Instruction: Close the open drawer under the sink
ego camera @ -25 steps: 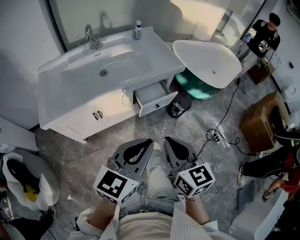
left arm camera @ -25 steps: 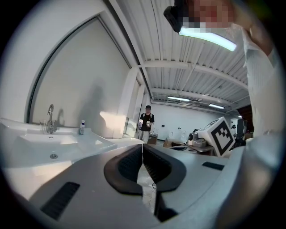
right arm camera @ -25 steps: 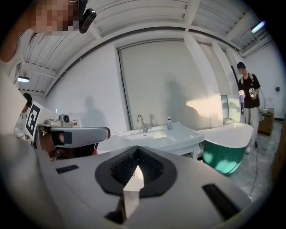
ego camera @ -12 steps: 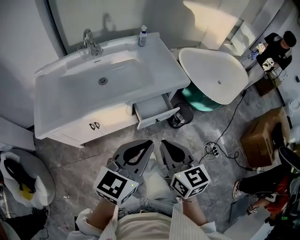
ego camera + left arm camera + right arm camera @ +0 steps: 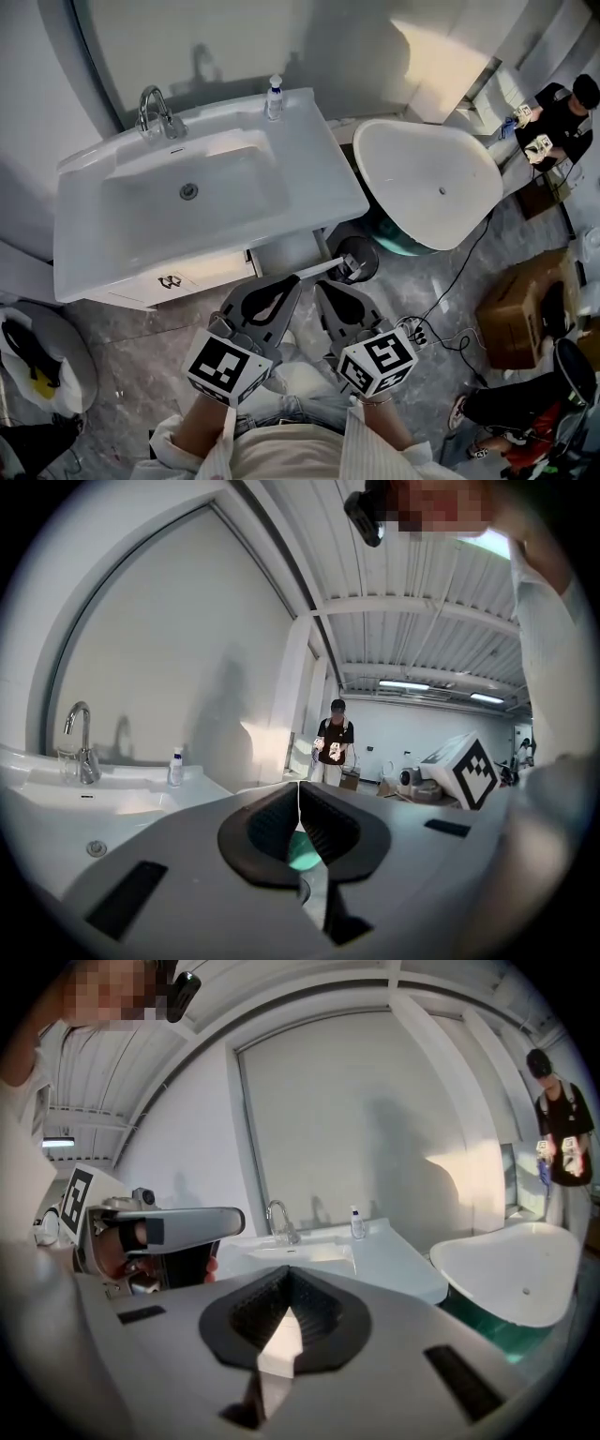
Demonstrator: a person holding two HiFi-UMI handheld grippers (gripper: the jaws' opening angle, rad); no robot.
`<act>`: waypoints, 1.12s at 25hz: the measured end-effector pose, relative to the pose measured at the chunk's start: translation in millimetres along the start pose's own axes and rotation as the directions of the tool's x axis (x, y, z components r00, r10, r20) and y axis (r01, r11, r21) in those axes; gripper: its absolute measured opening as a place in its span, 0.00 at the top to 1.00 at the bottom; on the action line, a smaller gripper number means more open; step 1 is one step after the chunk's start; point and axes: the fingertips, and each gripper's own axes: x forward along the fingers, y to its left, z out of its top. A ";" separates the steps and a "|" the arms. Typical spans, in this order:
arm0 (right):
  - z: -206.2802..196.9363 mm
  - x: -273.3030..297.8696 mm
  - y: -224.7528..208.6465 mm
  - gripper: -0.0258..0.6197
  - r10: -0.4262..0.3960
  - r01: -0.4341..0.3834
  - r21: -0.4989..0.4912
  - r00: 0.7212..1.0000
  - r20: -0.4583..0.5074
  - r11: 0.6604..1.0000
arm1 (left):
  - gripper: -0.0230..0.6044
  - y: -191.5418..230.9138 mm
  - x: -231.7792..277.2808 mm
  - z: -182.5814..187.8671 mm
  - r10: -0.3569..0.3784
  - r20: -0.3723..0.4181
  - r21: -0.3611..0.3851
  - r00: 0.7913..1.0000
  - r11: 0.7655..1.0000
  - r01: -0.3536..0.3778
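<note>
Now drawer (image 5: 289,255) juts frontward from under sink (image 5: 80,262)

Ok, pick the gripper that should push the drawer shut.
Right, probably. The drawer front runs off to the right of the cabinet, and the right gripper sits just short of its middle. The left gripper meets only its left end. Both grippers are shut, so either could push.

The person holds the left gripper (image 5: 294,281) and the right gripper (image 5: 321,285) side by side, close in front of the body, tips nearly touching. Each has its jaws pressed together, with nothing between them.
</note>
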 end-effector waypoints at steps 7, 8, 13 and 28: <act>9.8 22.1 -44.7 0.94 0.059 -0.060 -0.012 0.998 -0.028 0.998 | 0.94 17.6 44.4 3.7 0.067 0.003 -0.009 0.998 0.998 -0.067; 9.0 25.1 -48.2 0.94 0.065 -0.065 -0.009 0.997 -0.032 0.998 | 0.94 19.9 48.0 2.4 0.074 0.001 -0.013 0.997 0.997 -0.074; 1.9 38.0 -51.1 0.94 0.090 -0.089 0.013 0.994 -0.057 0.996 | 0.94 28.8 56.1 -0.1 0.087 -0.010 -0.033 0.996 0.996 -0.088; -23.2 60.1 -58.0 0.94 0.053 -0.045 0.073 0.993 -0.109 0.996 | 0.94 55.7 52.0 -36.8 0.095 -0.093 -0.081 0.991 0.991 -0.103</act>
